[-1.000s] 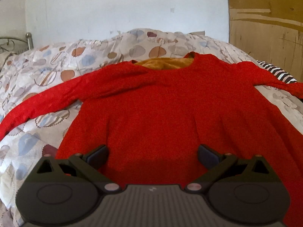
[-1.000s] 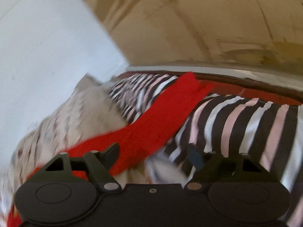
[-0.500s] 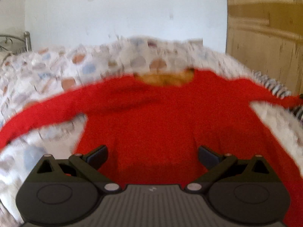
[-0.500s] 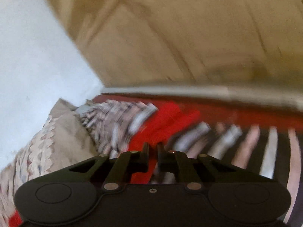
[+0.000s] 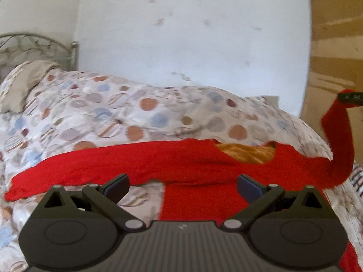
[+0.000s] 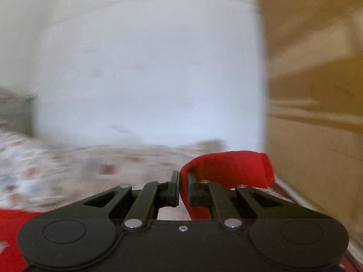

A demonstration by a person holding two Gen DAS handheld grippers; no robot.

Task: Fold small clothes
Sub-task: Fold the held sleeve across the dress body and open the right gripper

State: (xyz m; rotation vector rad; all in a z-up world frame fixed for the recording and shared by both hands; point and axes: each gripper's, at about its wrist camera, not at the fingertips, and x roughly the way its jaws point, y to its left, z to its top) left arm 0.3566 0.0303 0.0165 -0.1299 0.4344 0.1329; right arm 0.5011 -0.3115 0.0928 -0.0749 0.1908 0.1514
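A red long-sleeved top [image 5: 199, 199] with a mustard lining at the neck lies spread on a patterned duvet [image 5: 127, 117]. Its left sleeve [image 5: 74, 170] stretches out flat to the left. Its right sleeve [image 5: 340, 140] rises off the bed to the right gripper's tip [image 5: 350, 97] at the picture's right edge. My left gripper [image 5: 182, 187] hovers open over the top's body, nothing between its fingers. In the right wrist view my right gripper [image 6: 183, 189] is shut on the red sleeve's end [image 6: 229, 170], which loops over the right finger.
The duvet covers a bed with a metal headboard [image 5: 34, 45] and a pillow [image 5: 25, 83] at the far left. A white wall [image 5: 192, 45] stands behind and a wooden panel [image 5: 335, 52] to the right. Striped cloth [image 5: 358, 179] shows at the right edge.
The right gripper closed on the right sleeve's end and lifted it up off the striped cloth. The left gripper rose and drew back, still open, so more of the bed shows.
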